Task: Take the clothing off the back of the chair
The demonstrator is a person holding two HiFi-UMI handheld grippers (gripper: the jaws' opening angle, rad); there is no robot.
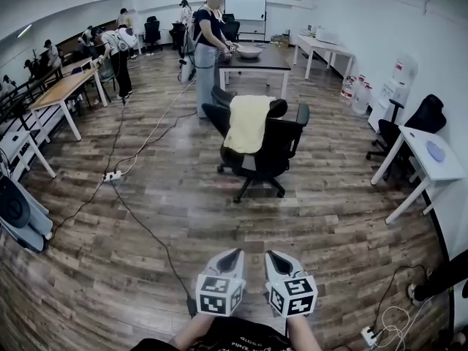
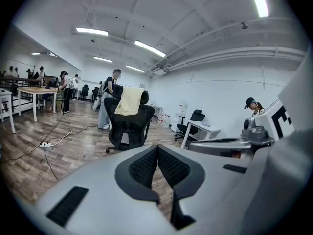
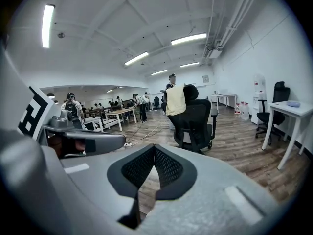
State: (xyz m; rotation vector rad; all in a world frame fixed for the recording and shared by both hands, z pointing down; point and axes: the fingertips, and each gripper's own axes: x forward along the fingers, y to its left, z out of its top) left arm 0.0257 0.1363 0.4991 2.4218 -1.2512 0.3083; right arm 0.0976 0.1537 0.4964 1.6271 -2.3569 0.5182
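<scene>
Off to your left, a black cable [image 1: 139,221] snakes over the wood-plank floor [image 1: 183,196] to a white power strip [image 1: 112,175], so mind your feet there. Your left gripper [image 1: 232,256] is held low in front of you, jaws pressed together with nothing between them, well short of the chair.

Ahead, the pale yellow cloth garment [image 1: 248,123] is draped over the top edge of the backrest of the black mesh office chair [image 1: 276,152], hanging down the face turned toward you. Expect it to be light, soft and limp, so it will sag and slide rather than lift as one piece. Pinch a fold near the backrest's top edge, one gripper toward each upper corner, and lift clear of the headrest. The chair's wheeled base may roll or swivel if you drag.

Your right gripper [image 1: 272,257] is likewise closed and empty. A person [image 1: 208,50] stands just behind the chair. On the right, the white desk [image 1: 431,159] is well apart, leaving open floor.
</scene>
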